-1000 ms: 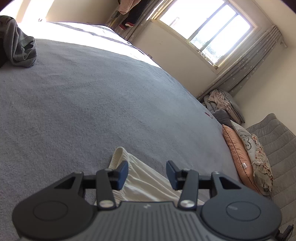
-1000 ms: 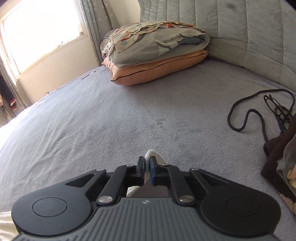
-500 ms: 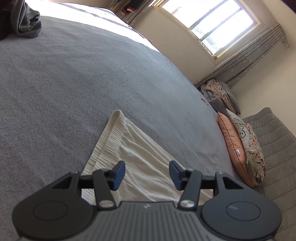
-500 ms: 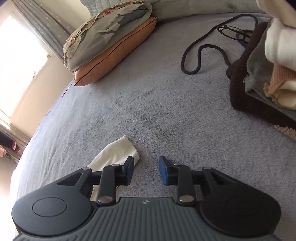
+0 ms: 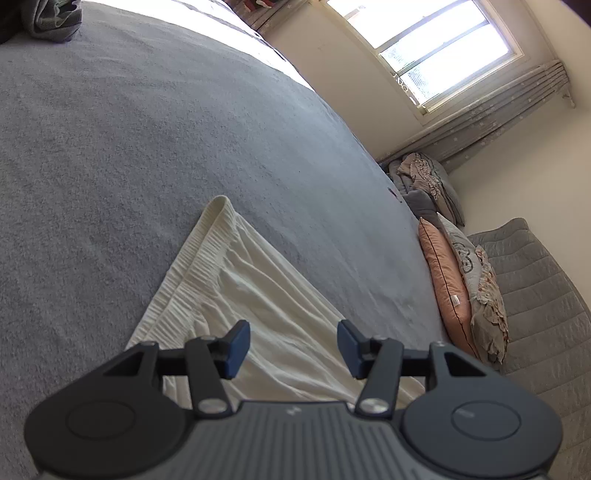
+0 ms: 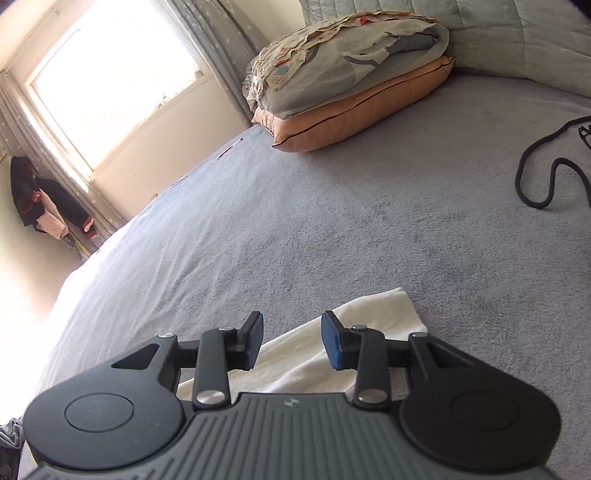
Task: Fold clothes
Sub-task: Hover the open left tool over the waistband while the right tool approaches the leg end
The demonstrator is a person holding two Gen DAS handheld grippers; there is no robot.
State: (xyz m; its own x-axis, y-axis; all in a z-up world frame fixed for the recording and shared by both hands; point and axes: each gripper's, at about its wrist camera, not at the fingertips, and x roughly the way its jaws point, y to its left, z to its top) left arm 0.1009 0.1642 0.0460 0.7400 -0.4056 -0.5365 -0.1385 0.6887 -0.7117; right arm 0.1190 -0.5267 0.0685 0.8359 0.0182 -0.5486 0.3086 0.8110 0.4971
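Observation:
A cream garment with a ribbed elastic waistband (image 5: pixel 236 288) lies flat on the grey bedspread (image 5: pixel 147 129). My left gripper (image 5: pixel 291 349) is open and empty, held above the garment behind the waistband. In the right wrist view the garment's other end (image 6: pixel 373 321) lies on the bed, its corner pointing right. My right gripper (image 6: pixel 291 341) is open and empty just above that end.
An orange pillow with a patterned quilt on it (image 6: pixel 354 92) lies at the head of the bed, also seen in the left wrist view (image 5: pixel 447 280). A black cord (image 6: pixel 543 173) lies at the right. Grey clothes (image 5: pixel 51 18) sit far left. A window (image 5: pixel 436 55) is beyond.
My right gripper opened and let go of the garment's corner, which now lies on the bed. Both grippers pulled back, so more of the garment shows.

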